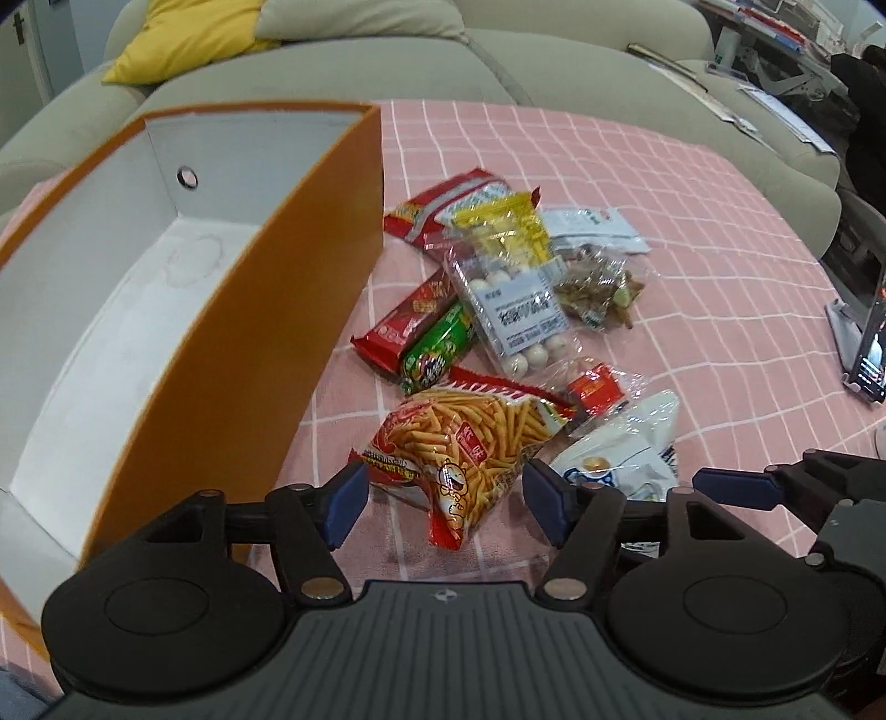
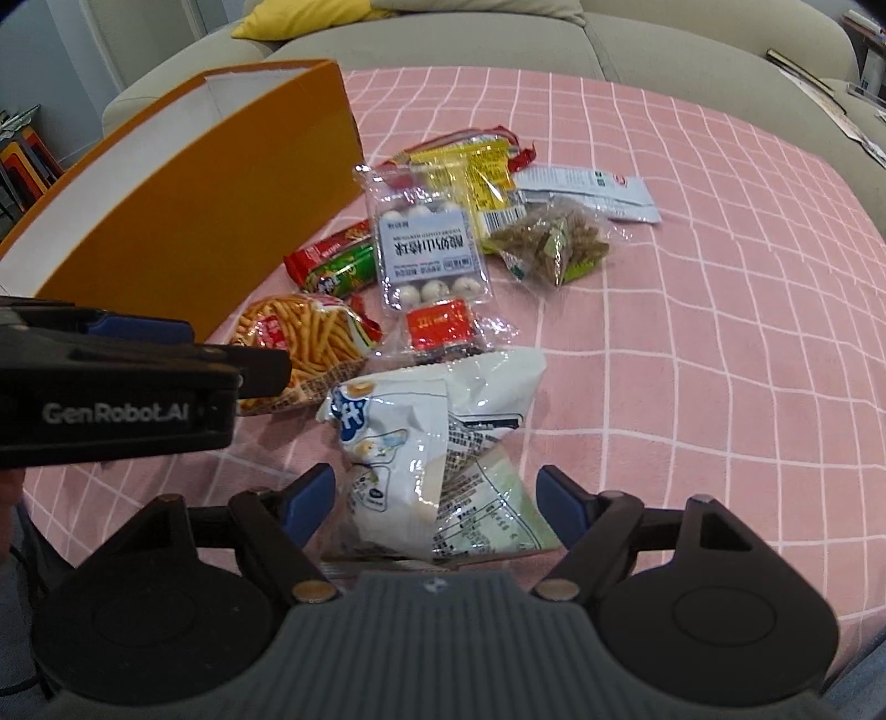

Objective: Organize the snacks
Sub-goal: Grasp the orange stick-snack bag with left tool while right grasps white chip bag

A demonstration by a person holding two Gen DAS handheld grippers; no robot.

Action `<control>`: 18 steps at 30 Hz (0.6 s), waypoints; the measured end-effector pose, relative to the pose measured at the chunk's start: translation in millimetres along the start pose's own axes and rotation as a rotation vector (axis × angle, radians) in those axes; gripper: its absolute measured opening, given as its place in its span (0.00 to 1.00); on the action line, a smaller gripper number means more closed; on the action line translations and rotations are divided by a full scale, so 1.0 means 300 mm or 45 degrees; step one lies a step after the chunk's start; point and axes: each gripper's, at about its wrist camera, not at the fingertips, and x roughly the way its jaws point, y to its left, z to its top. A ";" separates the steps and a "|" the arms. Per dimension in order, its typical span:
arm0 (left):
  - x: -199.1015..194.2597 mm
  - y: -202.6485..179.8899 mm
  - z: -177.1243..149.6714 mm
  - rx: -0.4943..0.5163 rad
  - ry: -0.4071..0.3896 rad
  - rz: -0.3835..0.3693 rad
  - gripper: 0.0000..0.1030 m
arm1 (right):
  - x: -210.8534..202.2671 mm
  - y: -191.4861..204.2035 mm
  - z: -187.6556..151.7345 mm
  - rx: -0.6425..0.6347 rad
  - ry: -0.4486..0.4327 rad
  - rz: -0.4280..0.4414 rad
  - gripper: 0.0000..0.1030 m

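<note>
While our left gripper (image 1: 443, 498) and right gripper (image 2: 437, 498) stand spread over the fries bag (image 1: 470, 443) and white bag (image 2: 437, 437) beside the orange box (image 1: 249, 310), crinkly film may slip if we pinch only an edge

A pink cloth with a white grid (image 1: 637, 183) covers the bench. Behind it stands a beige sofa (image 1: 343, 66) carrying a yellow cushion (image 1: 177, 39) at its left end. Papers and booklets (image 1: 775, 111) lie along the sofa's right side. A phone with a lit screen (image 1: 875, 354), propped upright, stands at the bench's right edge.
</note>
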 end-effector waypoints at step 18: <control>0.062 0.005 0.014 -0.095 0.096 0.008 0.21 | 0.027 -0.006 0.010 -0.024 0.023 0.060 0.56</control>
